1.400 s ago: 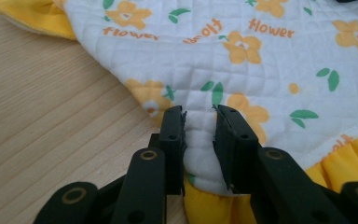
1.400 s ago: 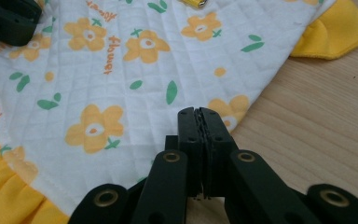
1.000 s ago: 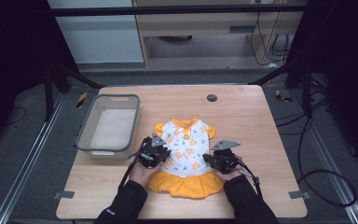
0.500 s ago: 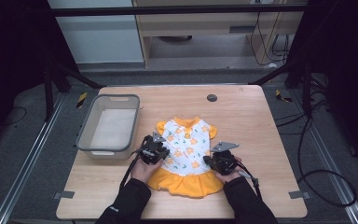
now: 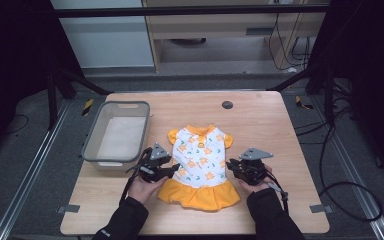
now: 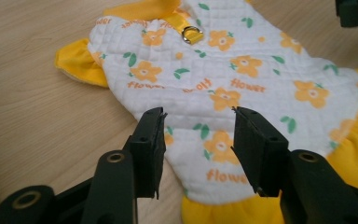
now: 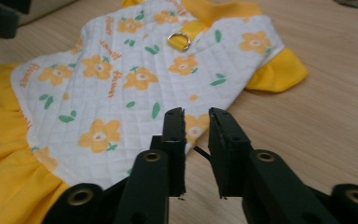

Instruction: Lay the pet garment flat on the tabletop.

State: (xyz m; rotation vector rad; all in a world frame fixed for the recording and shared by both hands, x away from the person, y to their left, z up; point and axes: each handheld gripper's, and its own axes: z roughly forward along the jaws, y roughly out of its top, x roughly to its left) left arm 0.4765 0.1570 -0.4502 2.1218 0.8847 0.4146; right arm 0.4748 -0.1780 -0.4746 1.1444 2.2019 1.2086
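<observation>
A small white quilted dress [image 5: 200, 162] with orange flowers, yellow collar, sleeves and skirt lies flat on the wooden table [image 5: 270, 125], collar to the far side. My left gripper [image 5: 175, 170] sits at its left edge. In the left gripper view the dress [image 6: 233, 65] spreads under my left gripper [image 6: 198, 114], whose jaws have just been opening and stand apart with nothing pinched. My right gripper [image 5: 231, 165] is at the dress's right edge. Its jaws [image 7: 196, 114] have also just been opening, leaving a narrow empty gap above the hem of the dress [image 7: 121, 79].
A grey plastic bin [image 5: 92, 145] stands at the table's left, close behind my left hand. A dark round disc [image 5: 227, 105] sits near the far edge. A metal ring [image 6: 192, 33] is sewn below the collar. Bare wood lies right of the dress.
Both grippers, earlier shut at the dress's sides, have spread their jaws and lifted slightly off the cloth. The dress now lies flat.
</observation>
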